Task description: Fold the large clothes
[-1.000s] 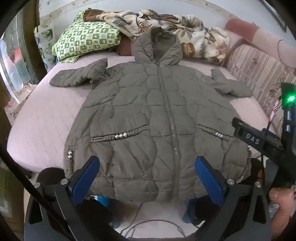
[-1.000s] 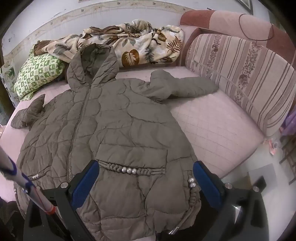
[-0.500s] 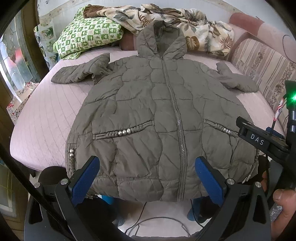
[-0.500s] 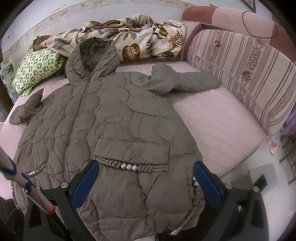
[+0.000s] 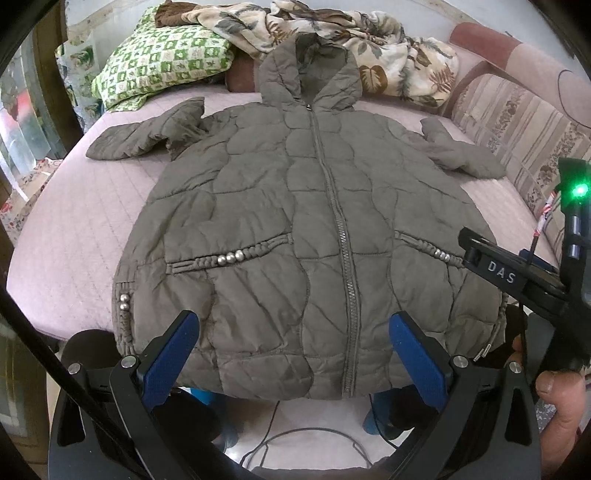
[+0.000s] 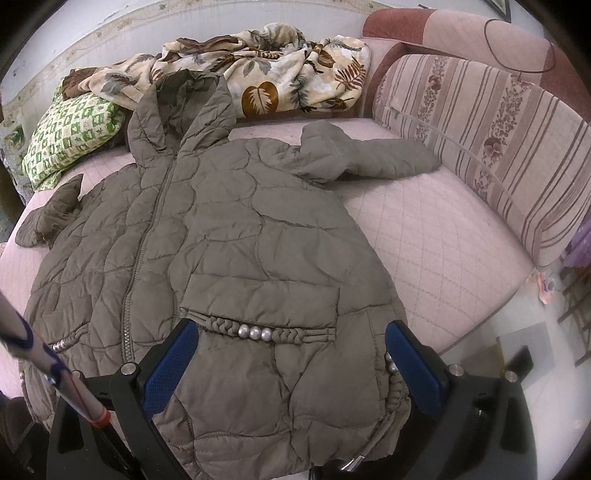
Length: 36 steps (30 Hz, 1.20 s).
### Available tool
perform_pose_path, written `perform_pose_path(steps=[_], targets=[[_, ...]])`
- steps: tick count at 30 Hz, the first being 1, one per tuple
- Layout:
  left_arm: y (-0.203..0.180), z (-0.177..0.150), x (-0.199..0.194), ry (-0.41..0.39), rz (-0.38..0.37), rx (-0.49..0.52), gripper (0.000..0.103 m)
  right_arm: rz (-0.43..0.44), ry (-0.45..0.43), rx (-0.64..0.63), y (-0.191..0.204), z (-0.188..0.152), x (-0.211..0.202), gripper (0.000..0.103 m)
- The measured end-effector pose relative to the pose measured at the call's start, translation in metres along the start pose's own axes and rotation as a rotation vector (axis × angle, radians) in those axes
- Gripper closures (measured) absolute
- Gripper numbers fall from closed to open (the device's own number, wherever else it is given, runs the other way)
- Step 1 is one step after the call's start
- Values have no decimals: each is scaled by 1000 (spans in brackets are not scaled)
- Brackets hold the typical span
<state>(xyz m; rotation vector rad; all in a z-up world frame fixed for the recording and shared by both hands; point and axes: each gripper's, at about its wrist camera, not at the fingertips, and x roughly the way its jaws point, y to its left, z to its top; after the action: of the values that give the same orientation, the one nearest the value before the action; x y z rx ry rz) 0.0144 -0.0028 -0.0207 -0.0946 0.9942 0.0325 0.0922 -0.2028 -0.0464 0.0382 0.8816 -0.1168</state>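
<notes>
My left claw is spread wide, its blue pads well apart and closed on nothing; it hangs over the hem of the quilted olive hooded jacket, and I cannot tell whether the pads graze the fabric. My right claw is just as wide, empty too, poised over the jacket's pocket with its braided trim and pearl beads.

The jacket lies zipped and face up on the pink quilted mattress, sleeves out to either side, hood toward the leaf-print blanket and the green checked pillow. Its hem hangs past the mattress edge toward me.

In the left view my own claw body covers the floor below the hem; only a loop of cable shows. My right hand is cut off at the frame edge. In the right view the jacket's far sleeve is bunched and partly out of sight, and the striped backrest runs off frame.
</notes>
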Motion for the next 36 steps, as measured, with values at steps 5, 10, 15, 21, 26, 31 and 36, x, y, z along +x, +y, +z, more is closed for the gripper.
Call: perform_pose_path(steps=[5, 10, 15, 21, 26, 31, 36], targets=[[1, 0, 4, 59, 36, 15, 0, 0, 7, -9, 3, -1, 3, 0], [6, 3, 3, 27, 74, -3, 0, -2, 16, -10, 3, -2, 6, 0], [8, 5, 3, -3, 71, -10, 0, 2, 29, -20, 6, -4, 10, 0], [11, 10, 4, -31, 85, -7, 0, 6, 32, -41, 10, -5, 11, 0], [15, 15, 8, -18, 106, 10, 0, 4, 40, -53, 14, -5, 14, 0], [22, 16, 13, 1, 104, 0, 0, 3, 49, -65, 18, -6, 16, 0], [29, 18, 20, 29, 97, -9, 0, 1, 53, -82, 22, -7, 16, 0]])
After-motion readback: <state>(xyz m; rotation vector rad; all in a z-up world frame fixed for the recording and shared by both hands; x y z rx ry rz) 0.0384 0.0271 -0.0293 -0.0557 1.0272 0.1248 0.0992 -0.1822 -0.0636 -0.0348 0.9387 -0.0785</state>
